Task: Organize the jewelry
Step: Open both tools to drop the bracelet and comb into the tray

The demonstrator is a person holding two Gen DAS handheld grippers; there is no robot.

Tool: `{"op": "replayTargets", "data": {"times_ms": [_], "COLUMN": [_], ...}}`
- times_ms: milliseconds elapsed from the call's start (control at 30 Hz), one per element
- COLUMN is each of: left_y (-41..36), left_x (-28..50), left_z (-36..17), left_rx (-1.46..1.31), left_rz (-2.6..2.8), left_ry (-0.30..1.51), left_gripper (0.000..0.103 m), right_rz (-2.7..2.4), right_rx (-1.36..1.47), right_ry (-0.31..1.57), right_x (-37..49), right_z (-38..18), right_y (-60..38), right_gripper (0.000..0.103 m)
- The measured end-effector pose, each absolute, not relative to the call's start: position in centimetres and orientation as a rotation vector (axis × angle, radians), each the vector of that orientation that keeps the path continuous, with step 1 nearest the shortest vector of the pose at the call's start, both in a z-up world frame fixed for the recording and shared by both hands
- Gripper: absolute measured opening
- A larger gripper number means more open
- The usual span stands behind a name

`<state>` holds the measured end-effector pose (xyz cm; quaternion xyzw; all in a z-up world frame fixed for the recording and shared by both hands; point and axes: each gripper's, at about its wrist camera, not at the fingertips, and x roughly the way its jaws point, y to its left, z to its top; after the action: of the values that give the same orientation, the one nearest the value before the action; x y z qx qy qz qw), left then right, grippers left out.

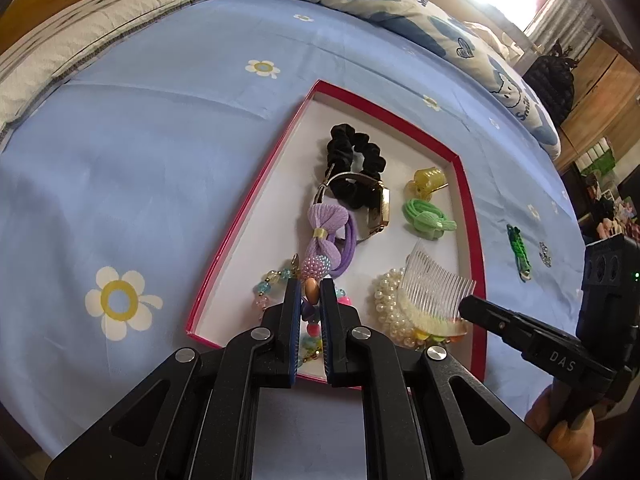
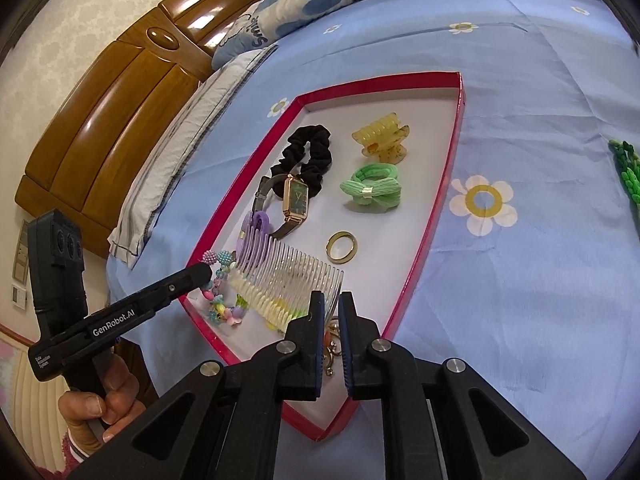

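Item: bead bracelet [image 1: 310,300] — pinched in the nearly closed left gripper [image 1: 310,290], low over the near corner of the red tray [image 1: 248,216]. Pastel beads, one oval tan bead between the pads.

Risk: the string could snag the purple bow tie [image 1: 326,236] just ahead and drag it along.

Right gripper [image 2: 331,300] — narrow, only slightly parted; whether it grips the clear comb [image 2: 288,276] just ahead cannot be told. A loose hold would drop the comb onto the pearl band [image 1: 390,300].

red-rimmed tray [image 2: 451,184] on bed holds watch [image 2: 295,200], scrunchie [image 2: 308,152], comb [image 2: 292,276].
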<state>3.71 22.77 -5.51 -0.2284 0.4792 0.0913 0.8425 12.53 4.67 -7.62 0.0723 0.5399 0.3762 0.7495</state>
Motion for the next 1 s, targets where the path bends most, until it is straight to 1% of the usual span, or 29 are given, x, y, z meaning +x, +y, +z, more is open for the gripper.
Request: {"op": "replayTargets", "data": {"times_ms": [200,367,467,533,600,667,733,867,933,1000], "left_y": [22.8,22.9,22.9,22.9,22.8,22.7,22.5,22.2,22.0,21.9], "left_x": [3.8,3.8,3.7,3.6,3.6,3.6,3.5,3.4,3.3,3.3], "left_z": [-5.8,-5.9,-5.9,-5.9,-5.9,-5.8,-5.7,-5.4,-5.3,-5.2], "left_rx": [-0.484,-0.485,-0.482,-0.480,-0.476,-0.470,-0.464,-0.448,-0.441,-0.439], "left_rz": [0.198,0.207,0.212,0.211,0.212,0.215,0.217,0.225,0.228,0.226], "left_ry": [1.024,1.033,1.034,1.035,1.039,1.040,1.037,1.034,1.033,1.034], "left_gripper": [0.008,0.008,0.008,0.008,0.010,0.015,0.017,0.028,0.029,0.032], "right_rz": [0.830,0.833,0.838,0.840,0.842,0.842,0.838,0.830,0.827,0.828], "right_rx": [0.152,0.126,0.113,0.105,0.100,0.098,0.098,0.112,0.115,0.118], "right_ry": [1.184,1.176,1.170,1.162,1.156,1.151,1.145,1.139,1.132,1.124], "right_x": [12.5,12.3,12.2,12.0,11.9,11.8,11.8,11.8,11.8,11.7], "right_z": [-7.8,-7.6,-7.5,-7.3,-7.1,-6.9,-6.7,-6.5,-6.3,-6.1], "right_y": [5.1,5.7,5.8,5.8,5.9,5.7,5.5,4.8,4.6,4.5], "right_gripper": [0.021,0.026,0.031,0.036,0.039,0.042,0.048,0.049,0.050,0.053]}}
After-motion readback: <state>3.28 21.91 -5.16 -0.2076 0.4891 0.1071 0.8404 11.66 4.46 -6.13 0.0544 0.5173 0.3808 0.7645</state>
